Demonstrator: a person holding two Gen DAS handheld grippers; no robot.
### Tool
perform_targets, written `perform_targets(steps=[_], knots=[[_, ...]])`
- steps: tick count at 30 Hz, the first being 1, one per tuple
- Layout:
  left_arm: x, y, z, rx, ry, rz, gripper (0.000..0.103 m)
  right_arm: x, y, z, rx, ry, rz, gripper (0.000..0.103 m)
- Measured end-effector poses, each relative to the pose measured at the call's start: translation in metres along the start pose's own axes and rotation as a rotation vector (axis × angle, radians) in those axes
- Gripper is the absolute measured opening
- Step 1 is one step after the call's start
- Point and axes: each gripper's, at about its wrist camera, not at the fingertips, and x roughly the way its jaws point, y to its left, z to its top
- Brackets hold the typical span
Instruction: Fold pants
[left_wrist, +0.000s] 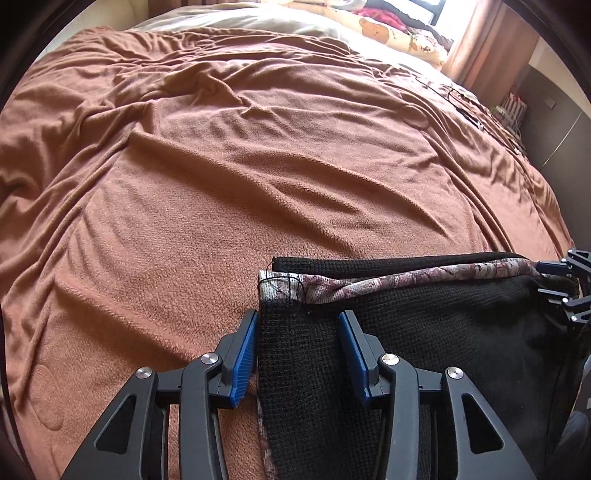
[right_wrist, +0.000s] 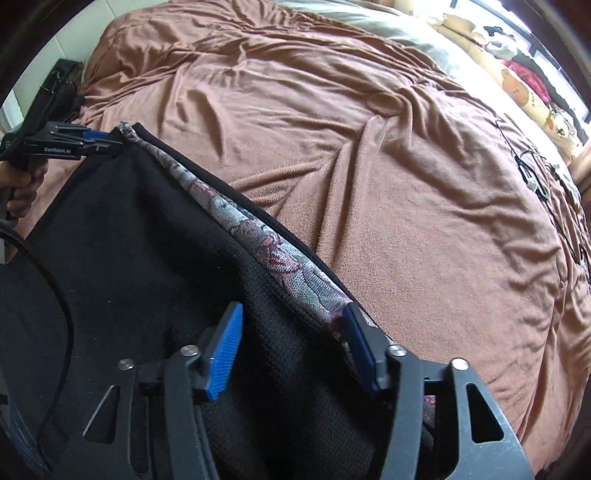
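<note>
Pants (left_wrist: 424, 332) lie on the bed's brown blanket (left_wrist: 221, 184), at its near edge, black knit w/ a floral-print waistband (left_wrist: 406, 277) running along their far side. Waistband is your landmark.

Your left gripper (left_wrist: 297, 354) sits at the waistband's left end, pointing steeply down. Its blue fingers (left_wrist: 243, 362) straddle the corner of the pants, fabric between them, but there's a clear gap on both sides, so they're part-way apart and not pinching yet.

Your right gripper (right_wrist: 291, 347) is at the waistband's other end. One blue pad (right_wrist: 223, 354) is on the black-cloth side, the other right against the floral strip. Fabric runs between them; gap still shows on the inner side, so no firm grip that I can see.

From the right wrist view, your left hand (right_wrist: 22, 188) is at the far end of the waistband, tool tip at the corner.

Beyond the waistband: rumpled blanket, then a bear-print quilt (left_wrist: 391, 29) by the window, cables (right_wrist: 532, 173) near the bed's right edge
</note>
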Motion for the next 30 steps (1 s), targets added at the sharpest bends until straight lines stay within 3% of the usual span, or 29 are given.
perform_targets(steps=[3, 7, 13, 17, 23, 26, 28, 30], knots=[[0.004, -0.002, 0.005, 0.009, -0.004, 0.014, 0.046, 0.019, 0.000, 0.004, -0.011, 0.034, -0.022, 0.032], [0.010, -0.002, 0.011, 0.007, -0.016, 0.029, 0.043, 0.026, -0.002, 0.013, 0.012, 0.016, -0.058, 0.012], [0.017, -0.007, 0.021, 0.033, -0.026, 0.063, 0.027, 0.037, 0.000, 0.020, 0.029, 0.012, -0.103, 0.007], [0.022, -0.008, 0.027, 0.041, -0.023, 0.082, 0.026, 0.043, -0.005, 0.026, 0.063, 0.009, -0.111, 0.007], [0.016, -0.002, 0.033, -0.009, 0.001, 0.075, 0.032, 0.042, -0.017, 0.030, 0.162, 0.006, -0.060, 0.015], [0.000, 0.001, 0.028, -0.023, -0.009, 0.081, 0.041, 0.027, -0.020, 0.023, 0.189, -0.019, -0.012, 0.031], [-0.013, 0.004, 0.023, -0.035, -0.020, 0.070, 0.044, 0.014, -0.019, 0.018, 0.191, -0.043, -0.011, 0.048], [-0.026, 0.008, 0.018, -0.051, -0.023, 0.057, 0.045, 0.001, -0.020, 0.011, 0.199, -0.063, -0.011, 0.048]])
